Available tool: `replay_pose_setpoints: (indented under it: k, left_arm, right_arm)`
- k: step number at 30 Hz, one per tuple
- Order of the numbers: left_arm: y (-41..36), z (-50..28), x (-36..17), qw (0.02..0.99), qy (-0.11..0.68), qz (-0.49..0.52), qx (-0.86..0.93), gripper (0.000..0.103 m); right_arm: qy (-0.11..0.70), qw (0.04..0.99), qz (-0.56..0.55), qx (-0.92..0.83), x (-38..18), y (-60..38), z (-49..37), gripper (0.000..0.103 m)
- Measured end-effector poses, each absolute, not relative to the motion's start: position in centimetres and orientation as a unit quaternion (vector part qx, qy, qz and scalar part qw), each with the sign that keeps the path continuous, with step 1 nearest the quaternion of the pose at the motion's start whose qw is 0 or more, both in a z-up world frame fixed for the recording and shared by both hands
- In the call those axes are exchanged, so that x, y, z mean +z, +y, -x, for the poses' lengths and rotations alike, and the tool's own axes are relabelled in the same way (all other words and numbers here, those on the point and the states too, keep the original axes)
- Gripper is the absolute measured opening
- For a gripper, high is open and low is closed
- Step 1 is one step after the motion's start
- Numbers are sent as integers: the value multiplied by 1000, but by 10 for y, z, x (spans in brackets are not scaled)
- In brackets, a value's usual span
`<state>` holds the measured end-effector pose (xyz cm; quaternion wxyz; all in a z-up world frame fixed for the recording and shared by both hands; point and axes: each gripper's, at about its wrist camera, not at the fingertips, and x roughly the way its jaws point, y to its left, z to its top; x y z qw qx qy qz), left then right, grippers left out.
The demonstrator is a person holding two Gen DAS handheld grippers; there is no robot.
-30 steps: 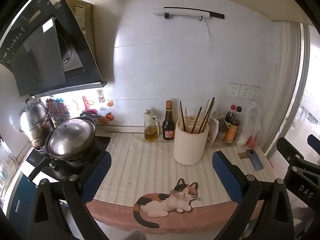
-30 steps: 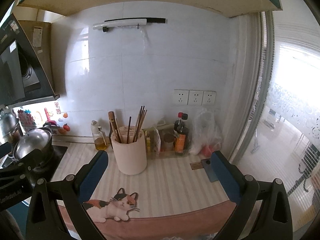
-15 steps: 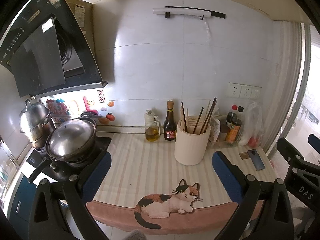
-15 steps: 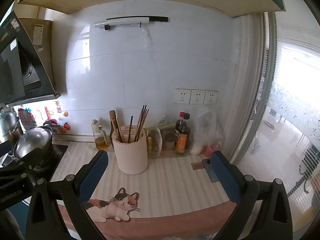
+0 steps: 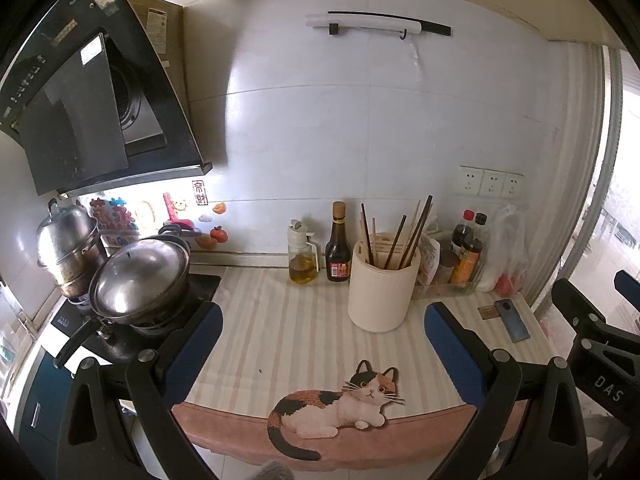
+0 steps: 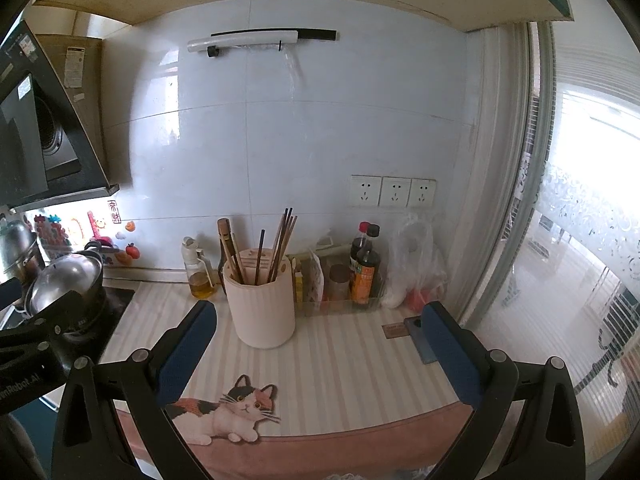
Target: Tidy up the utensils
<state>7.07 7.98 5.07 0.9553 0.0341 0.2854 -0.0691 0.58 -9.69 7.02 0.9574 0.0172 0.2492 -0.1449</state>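
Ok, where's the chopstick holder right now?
The chopstick holder stands mid-counter in both views, just right of the dark sauce bottle, with the condiment tray on its right.

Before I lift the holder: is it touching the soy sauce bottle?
Cannot tell. In the left wrist view the utensil holder overlaps the soy sauce bottle; no gap shows.

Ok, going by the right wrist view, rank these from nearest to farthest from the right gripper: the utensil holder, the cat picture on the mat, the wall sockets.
From the right gripper, open and empty:
1. Cat picture, on the mat's front edge, just left of centre, below the left finger.
2. Utensil holder, standing further back on the counter, left of centre, with chopsticks in it.
3. Wall sockets, up on the back wall, right of centre.
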Motion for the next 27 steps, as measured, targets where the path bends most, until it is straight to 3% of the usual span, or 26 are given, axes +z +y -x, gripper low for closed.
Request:
replay_pose_setpoints:
  k: [27]
  left_arm:
    - [78, -72, 50, 955, 284, -32, -74, 103]
  right_arm:
    - [249, 958, -19, -144, 69, -101, -10, 103]
